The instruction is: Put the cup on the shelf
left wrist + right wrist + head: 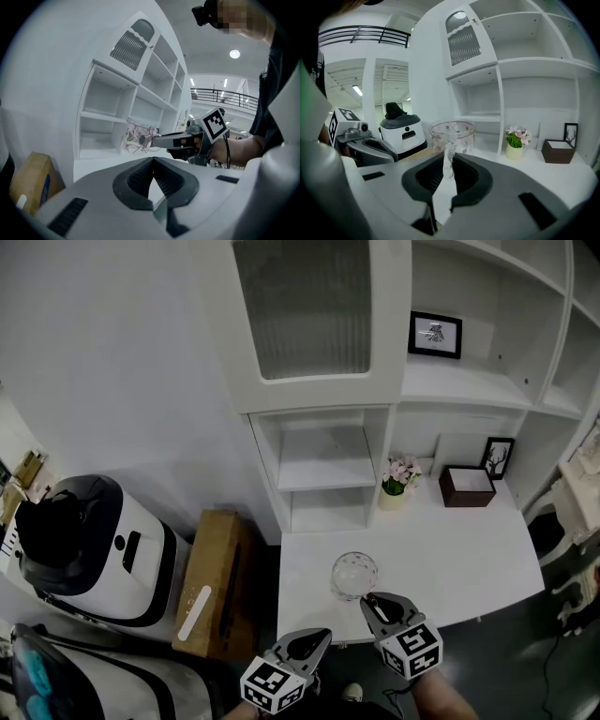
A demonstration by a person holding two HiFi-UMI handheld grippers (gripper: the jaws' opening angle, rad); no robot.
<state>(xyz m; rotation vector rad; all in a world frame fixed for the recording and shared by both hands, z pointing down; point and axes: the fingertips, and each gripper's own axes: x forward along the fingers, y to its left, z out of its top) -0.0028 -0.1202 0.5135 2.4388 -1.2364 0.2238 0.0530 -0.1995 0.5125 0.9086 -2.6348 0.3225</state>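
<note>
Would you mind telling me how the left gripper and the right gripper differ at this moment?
The right gripper has its fingers closed on the handle of the glass cup; the left gripper has its fingers together on nothing. The right gripper reaches over the white desk, while the left gripper hangs at its front edge. Both carry a marker cube.

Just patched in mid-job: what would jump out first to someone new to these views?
A clear cup is at the front of the white counter, its handle clamped by the right gripper. The left gripper hangs shut and empty beside it. Behind them rise white shelves, with pink flowers and a brown box to the right.
</note>
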